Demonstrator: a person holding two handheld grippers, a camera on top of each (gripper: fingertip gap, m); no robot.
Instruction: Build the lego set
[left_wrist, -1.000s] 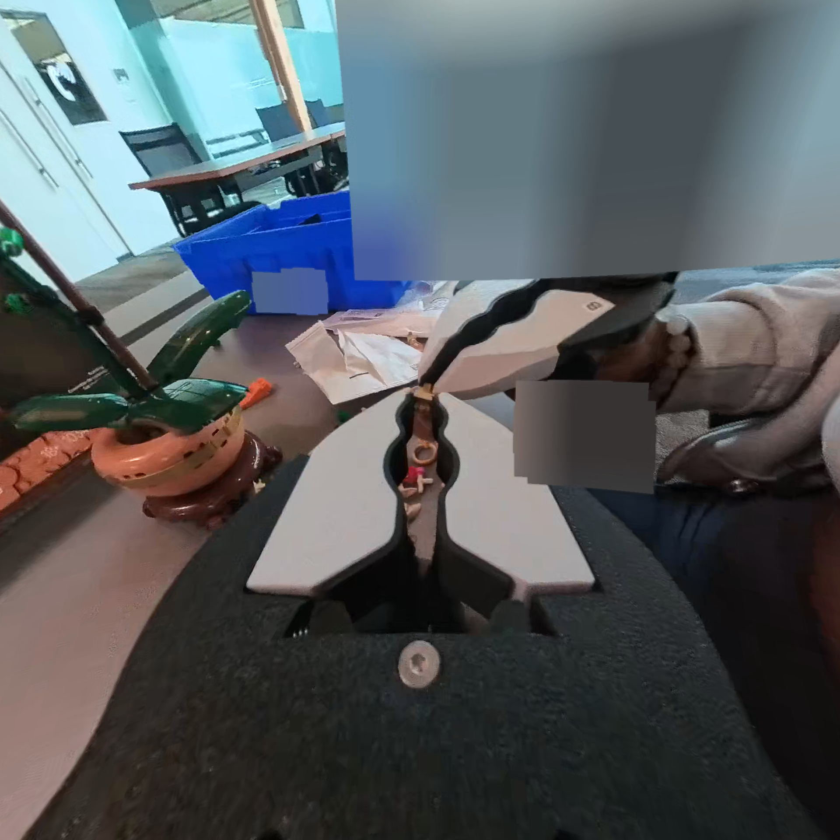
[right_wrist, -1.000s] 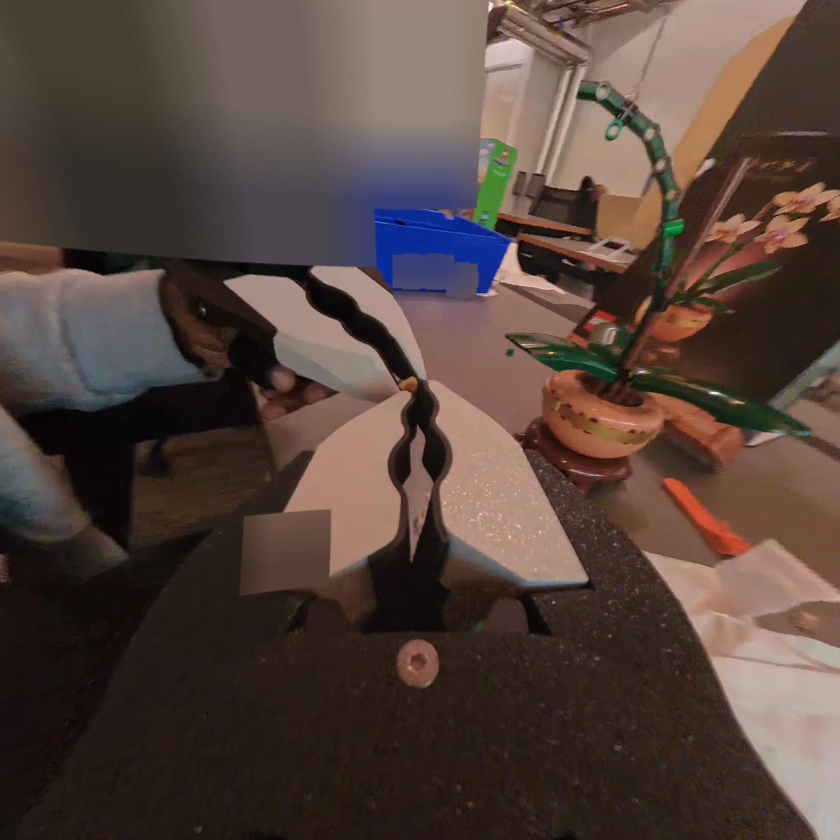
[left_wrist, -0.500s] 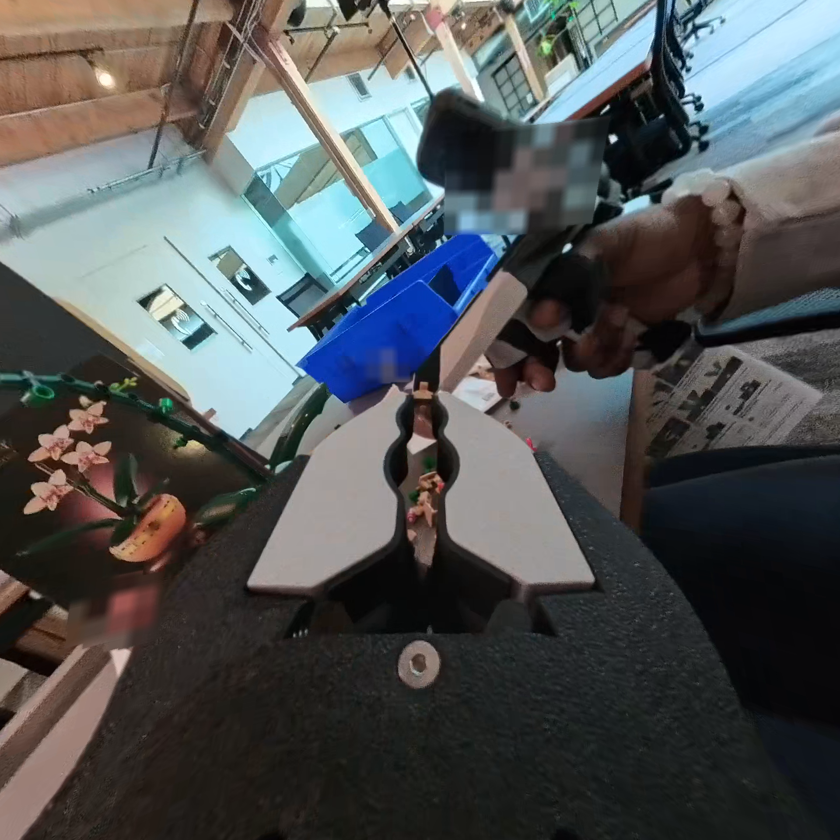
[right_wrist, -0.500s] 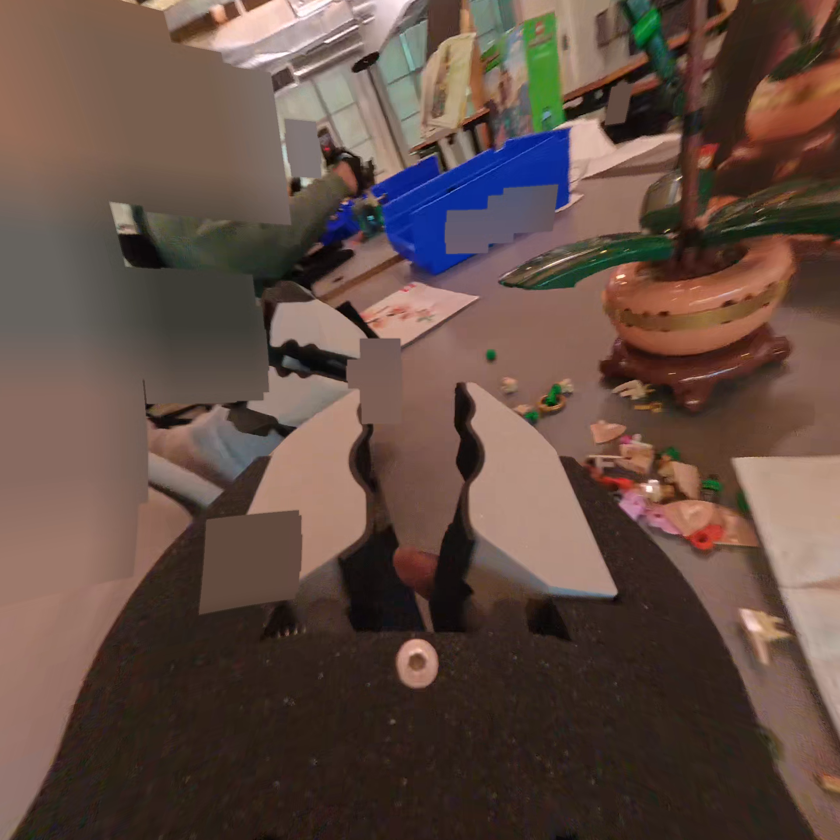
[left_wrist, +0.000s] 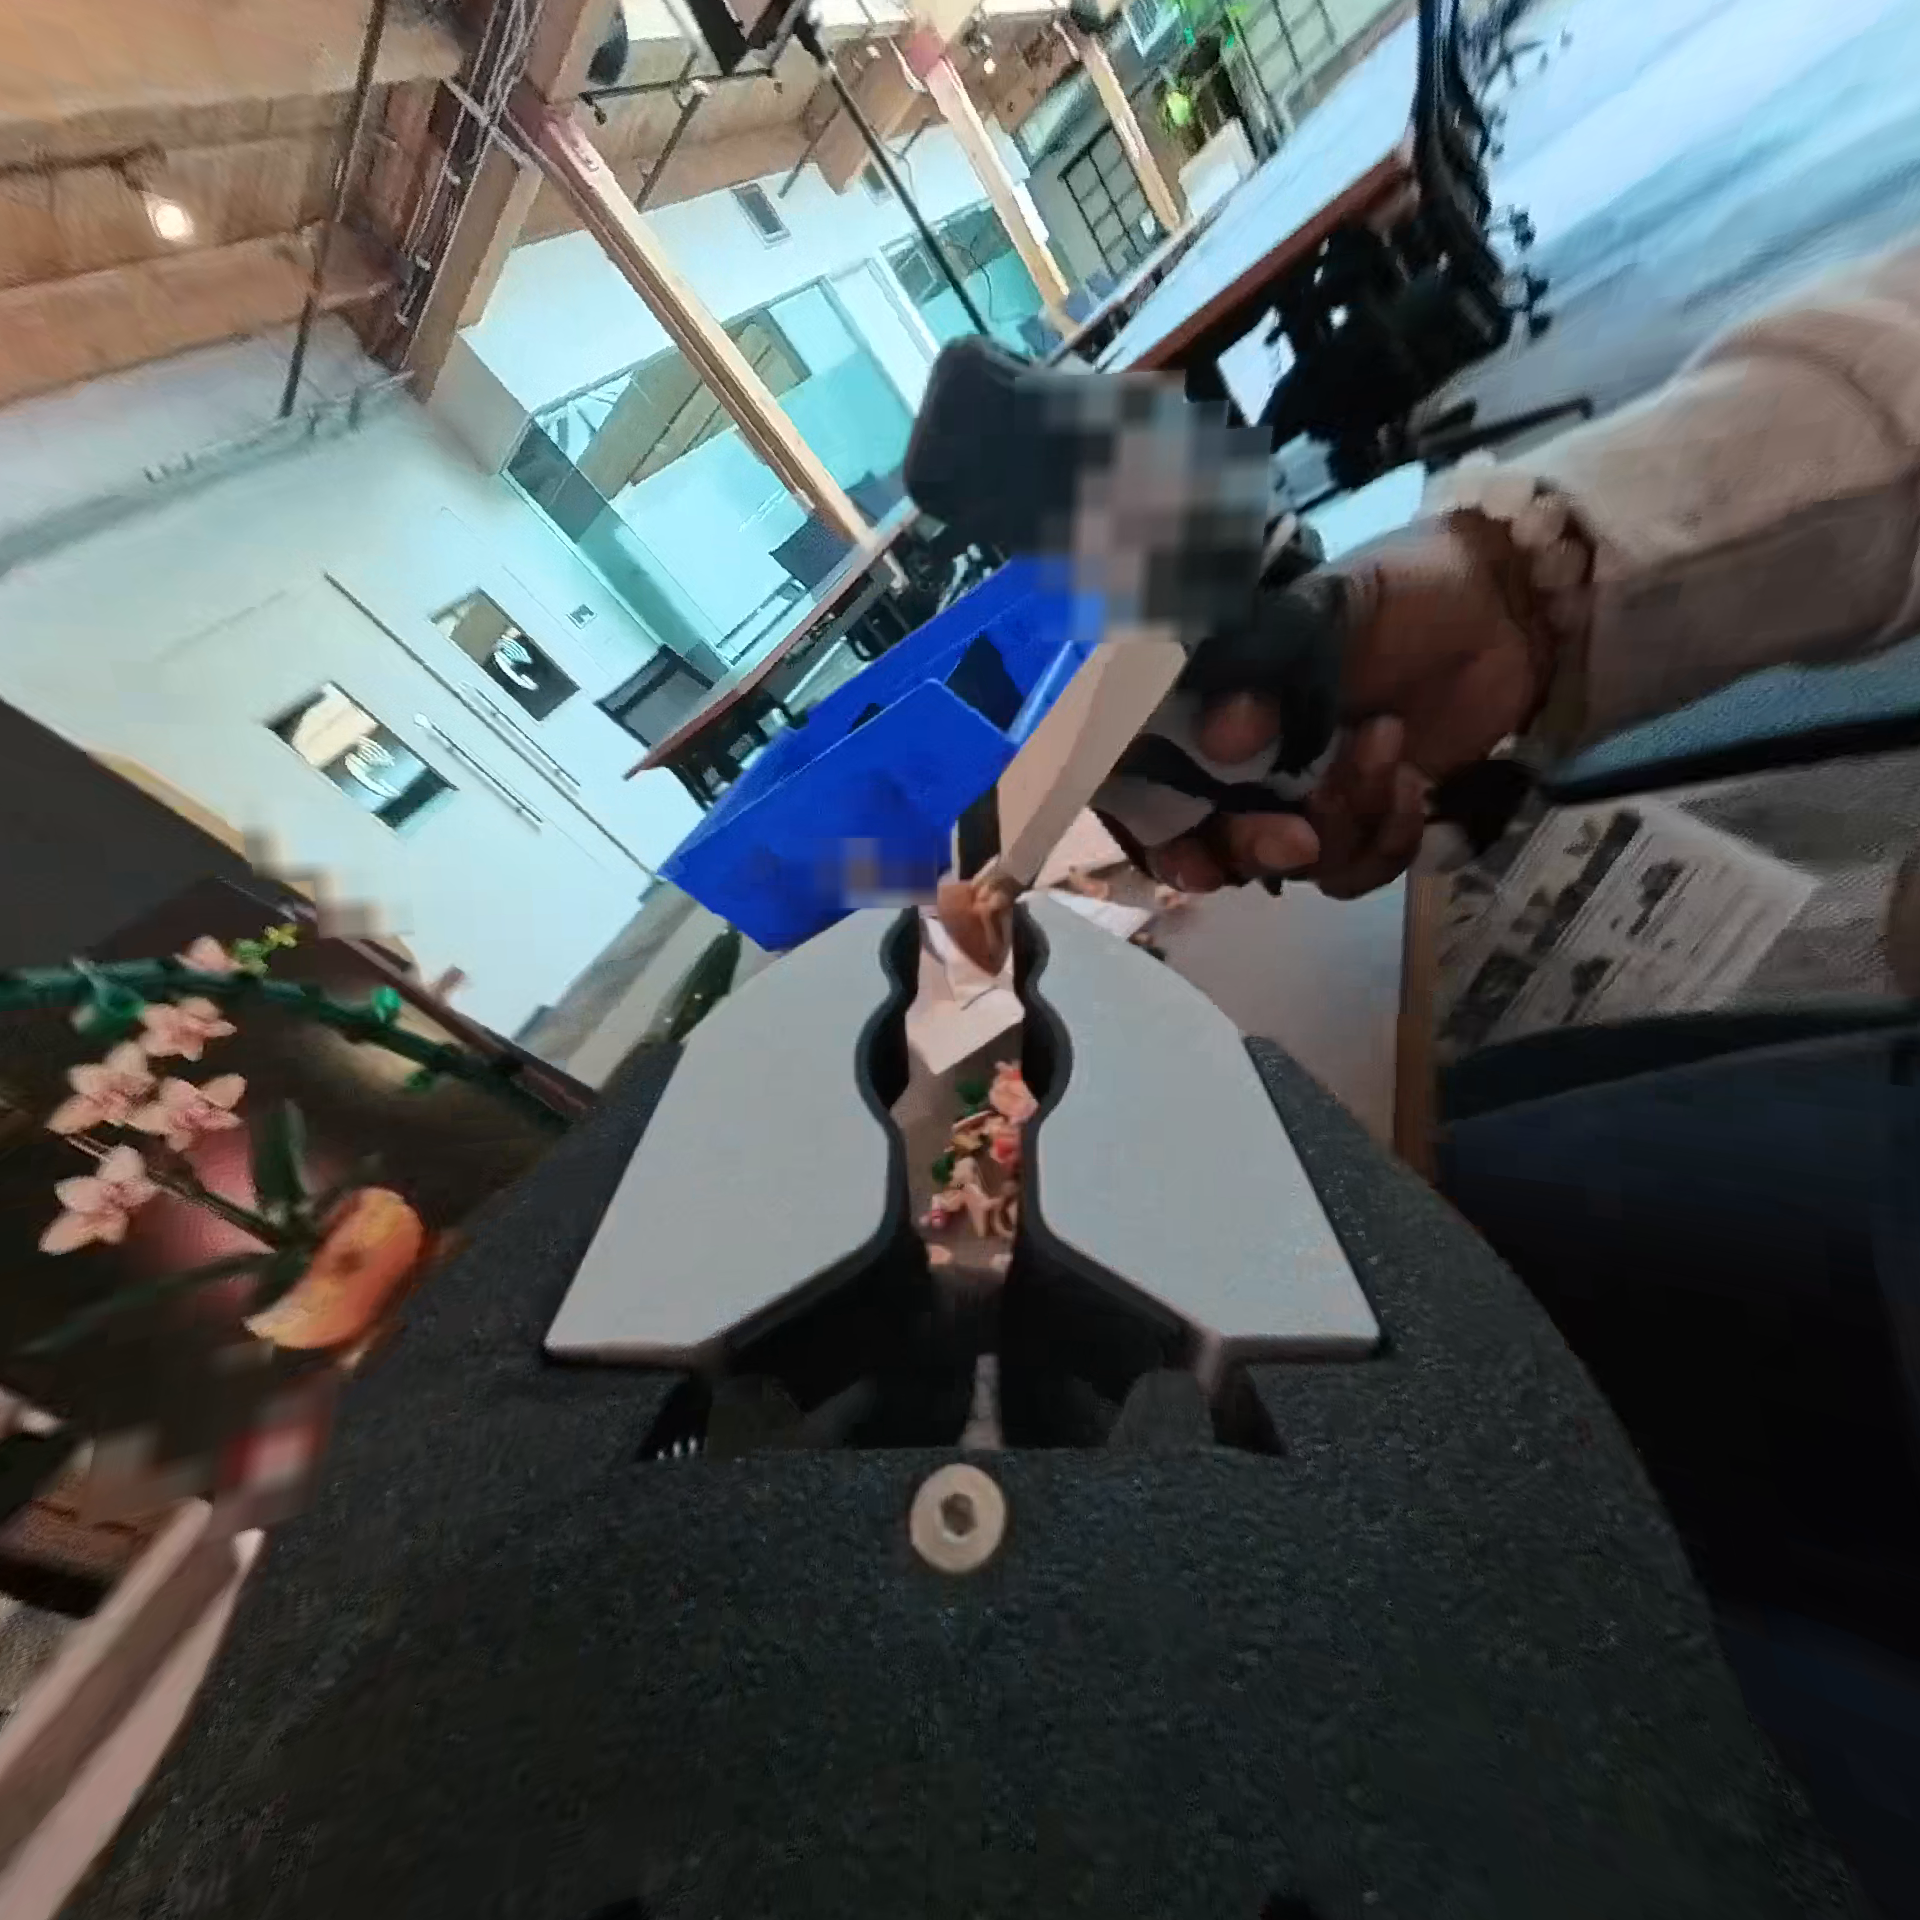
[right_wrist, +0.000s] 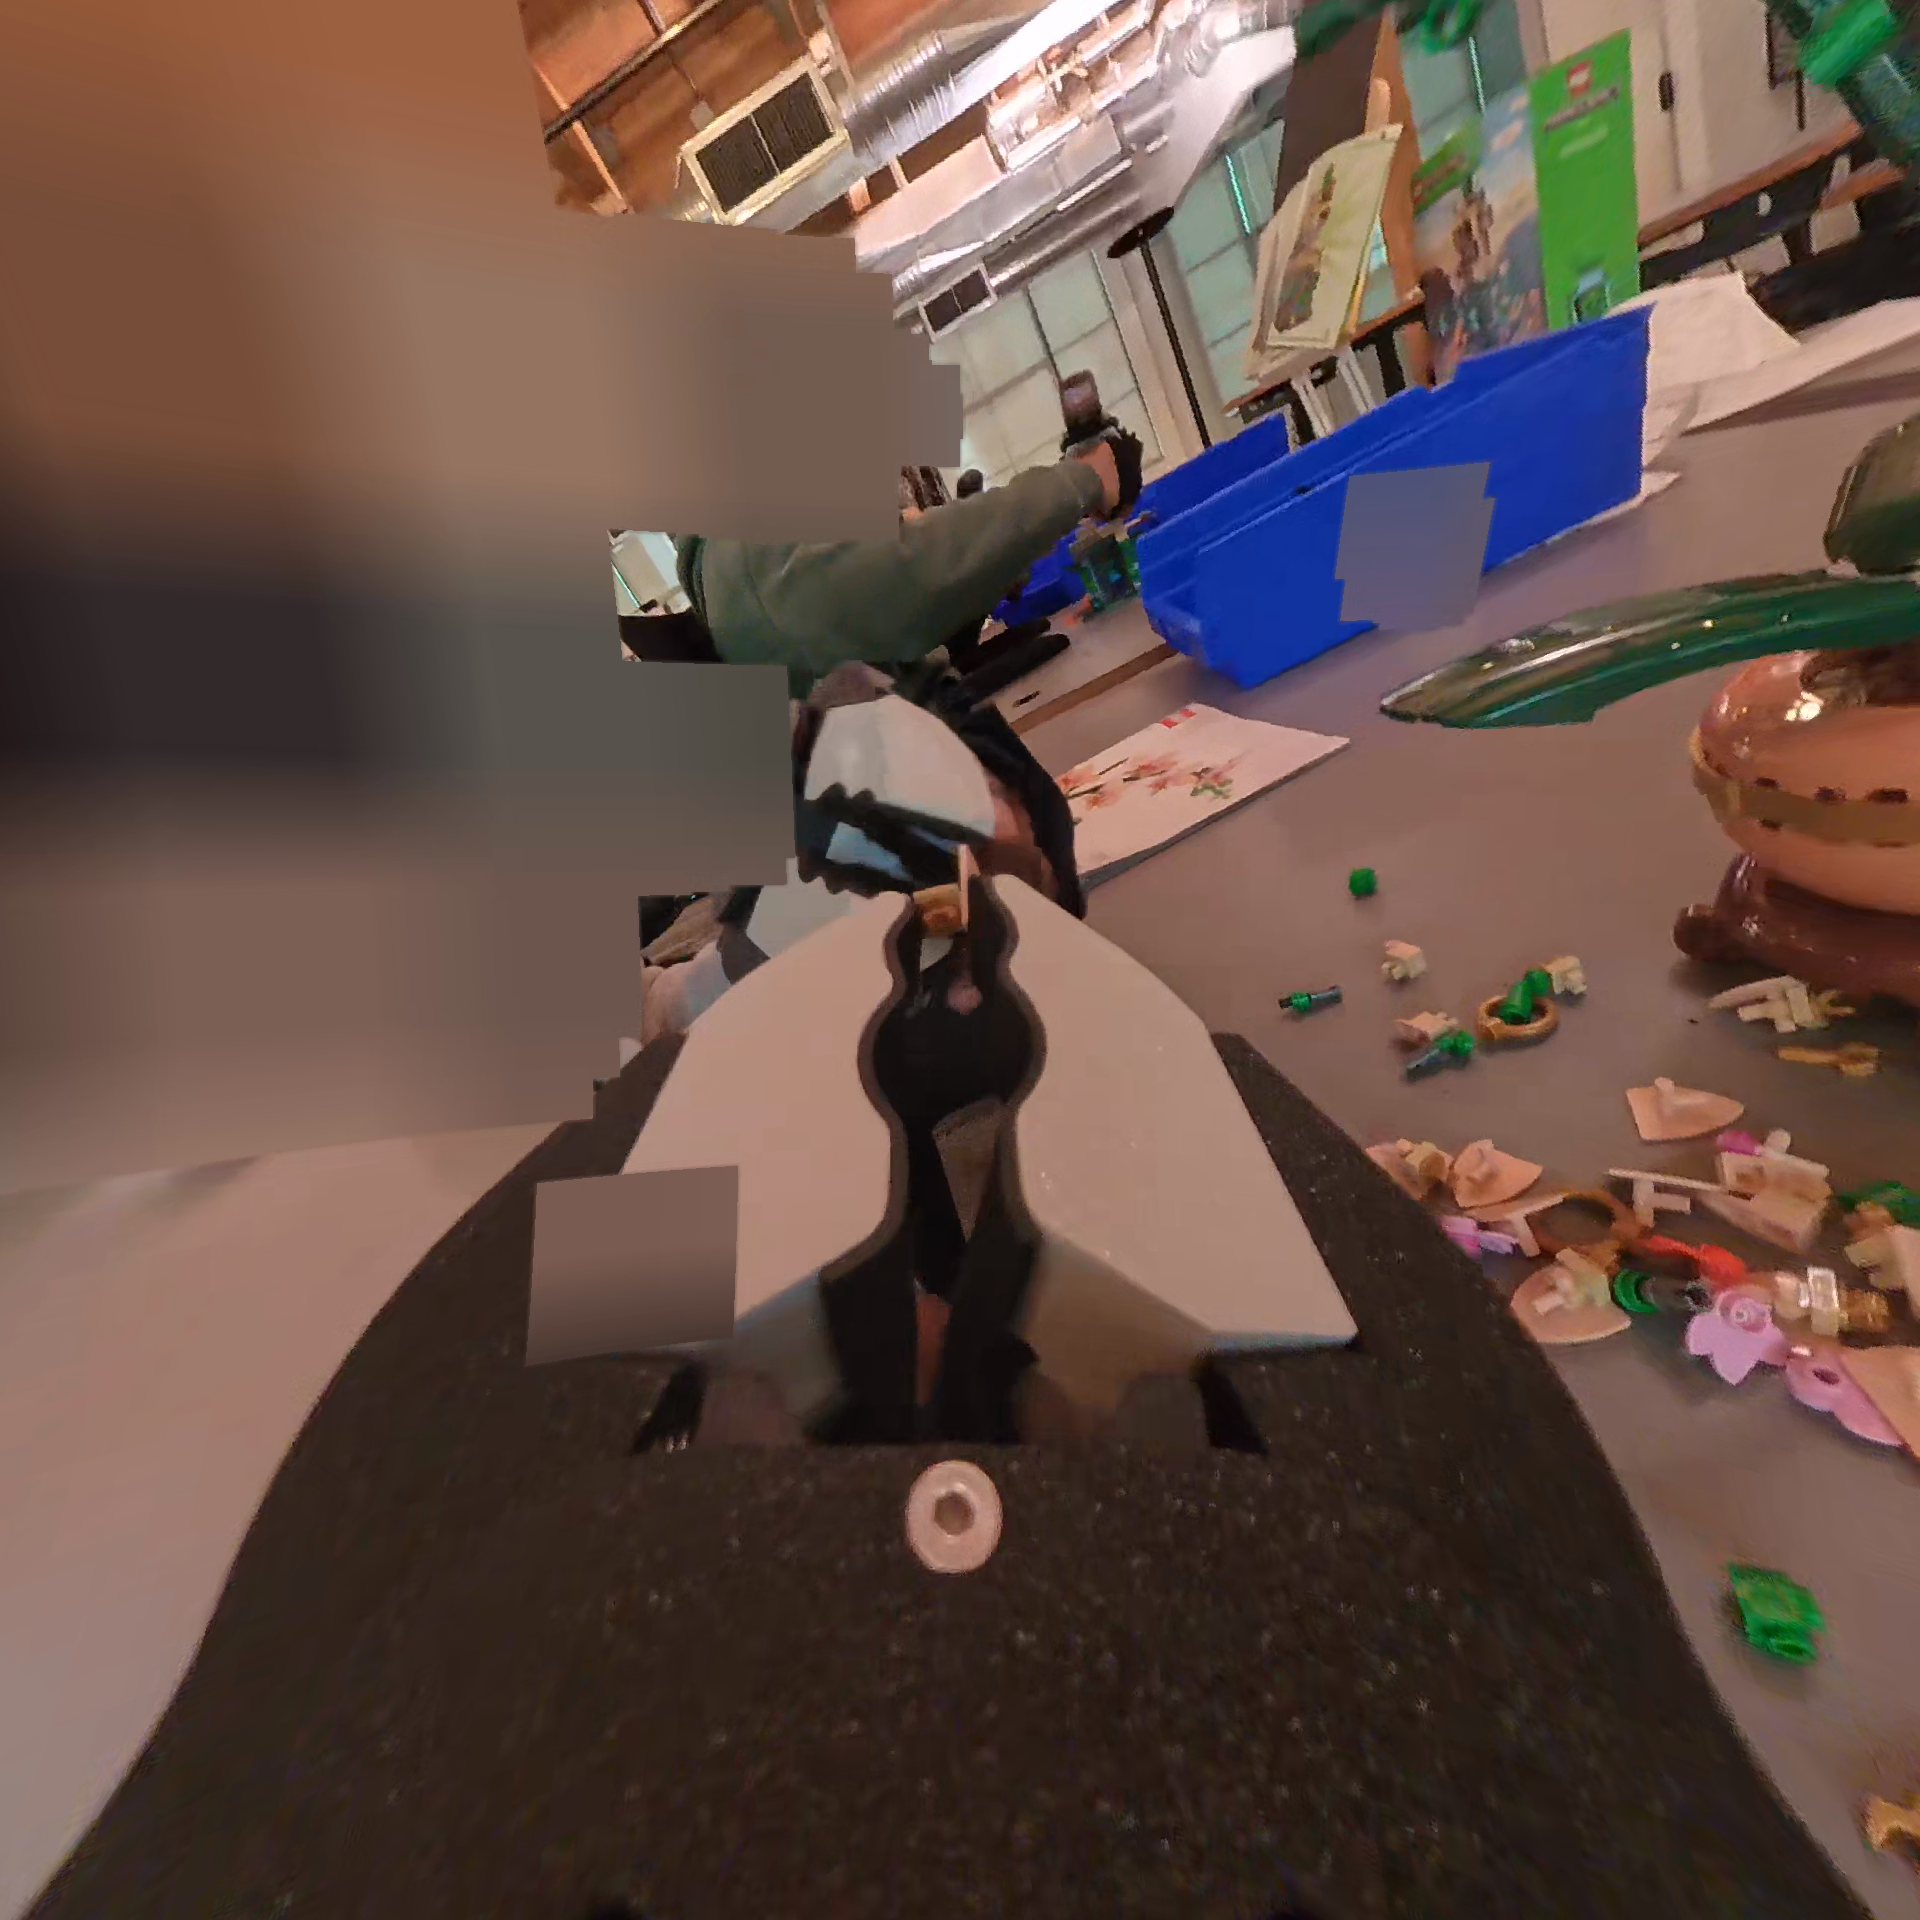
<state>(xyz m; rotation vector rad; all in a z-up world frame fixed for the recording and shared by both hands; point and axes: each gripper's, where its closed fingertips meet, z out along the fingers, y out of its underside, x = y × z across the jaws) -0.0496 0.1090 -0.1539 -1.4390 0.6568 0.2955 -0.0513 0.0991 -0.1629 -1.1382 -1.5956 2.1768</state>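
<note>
Tip-to-tip alignment governs the next move. The left gripper (left_wrist: 966, 925) is raised off the table (right_wrist: 1299, 831), with its jaws clamped at the extreme tips on a small tan petal piece (left_wrist: 979, 935). A small gold part sits against the petal on the left in the right wrist view.

The right gripper (right_wrist: 954, 899) meets it from the far right in the left wrist view, angled down so that its tips arrive at the top edge of the same piece. Its jaws are drawn close together about the piece. Whether they bear on it cannot be resolved.

The petal presents its broad face to the left wrist camera and only a thin upright edge to the right wrist camera. Its flat plane therefore lies roughly in line with the right fingers. Both grippers are at the piece; neither is nearer.

Judgement: this is a mid-air join or re-grip, and any push should run along the left fingers' axis, or the piece may pivot out of the tips.

The loose parts (right_wrist: 1662, 1247) and the orchid pot (right_wrist: 1818, 790) lie on the table to the right, well apart.
</note>
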